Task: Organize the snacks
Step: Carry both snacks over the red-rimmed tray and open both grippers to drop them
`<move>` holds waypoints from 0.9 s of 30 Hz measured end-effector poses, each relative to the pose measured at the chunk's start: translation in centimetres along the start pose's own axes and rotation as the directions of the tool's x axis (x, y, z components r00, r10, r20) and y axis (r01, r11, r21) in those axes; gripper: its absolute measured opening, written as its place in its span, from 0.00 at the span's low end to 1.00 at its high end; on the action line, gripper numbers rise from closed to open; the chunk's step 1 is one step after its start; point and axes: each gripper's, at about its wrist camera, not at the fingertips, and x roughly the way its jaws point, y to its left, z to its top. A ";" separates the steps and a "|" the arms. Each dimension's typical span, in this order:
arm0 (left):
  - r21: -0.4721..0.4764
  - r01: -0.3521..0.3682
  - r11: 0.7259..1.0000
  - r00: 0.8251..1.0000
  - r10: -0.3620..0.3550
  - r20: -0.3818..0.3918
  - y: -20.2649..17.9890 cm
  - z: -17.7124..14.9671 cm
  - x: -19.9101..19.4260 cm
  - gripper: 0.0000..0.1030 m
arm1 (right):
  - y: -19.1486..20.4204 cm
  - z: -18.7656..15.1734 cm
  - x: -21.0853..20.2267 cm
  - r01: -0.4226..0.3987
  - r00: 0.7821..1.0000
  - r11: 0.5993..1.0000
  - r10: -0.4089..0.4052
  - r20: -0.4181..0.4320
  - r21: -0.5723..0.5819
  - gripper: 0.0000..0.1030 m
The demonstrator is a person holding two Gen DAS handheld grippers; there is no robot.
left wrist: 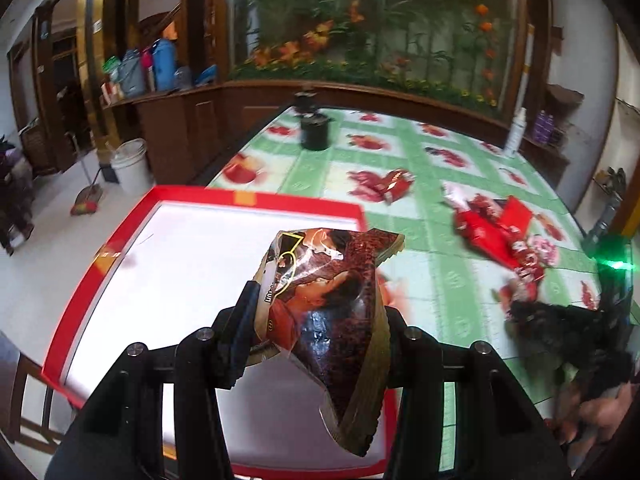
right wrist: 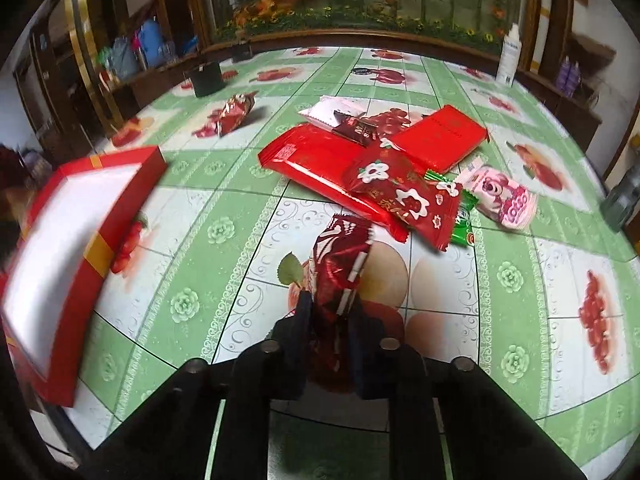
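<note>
My left gripper [left wrist: 316, 316] is shut on a brown and gold snack packet [left wrist: 332, 312] and holds it above the white inside of a red-rimmed box [left wrist: 256, 199]. My right gripper [right wrist: 330, 312] is shut on a dark red snack wrapper [right wrist: 340, 268] and holds it above the table. The red box [right wrist: 120, 184] lies to its left. A heap of snacks lies ahead: a long red packet [right wrist: 316, 164], a red flowered packet [right wrist: 404, 196], a flat red packet [right wrist: 440, 136], a pink packet [right wrist: 504, 196], a green packet [right wrist: 464, 228]. The heap also shows in the left wrist view [left wrist: 496, 228].
A green flowered tablecloth [right wrist: 200, 216] covers the table. A lone red snack [right wrist: 232, 116] lies at the far left, also seen in the left wrist view [left wrist: 396, 186]. A black pot [right wrist: 208, 78] and a white bottle [right wrist: 508, 56] stand at the far edge. A wooden cabinet backs the table.
</note>
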 end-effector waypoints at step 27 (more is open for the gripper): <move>0.063 -0.218 0.974 0.976 0.219 -0.001 4.8 -1.9 0.6 0.53 | 15.2 0.3 -1.5 -0.607 0.792 0.775 0.610 -0.044 -0.175 0.16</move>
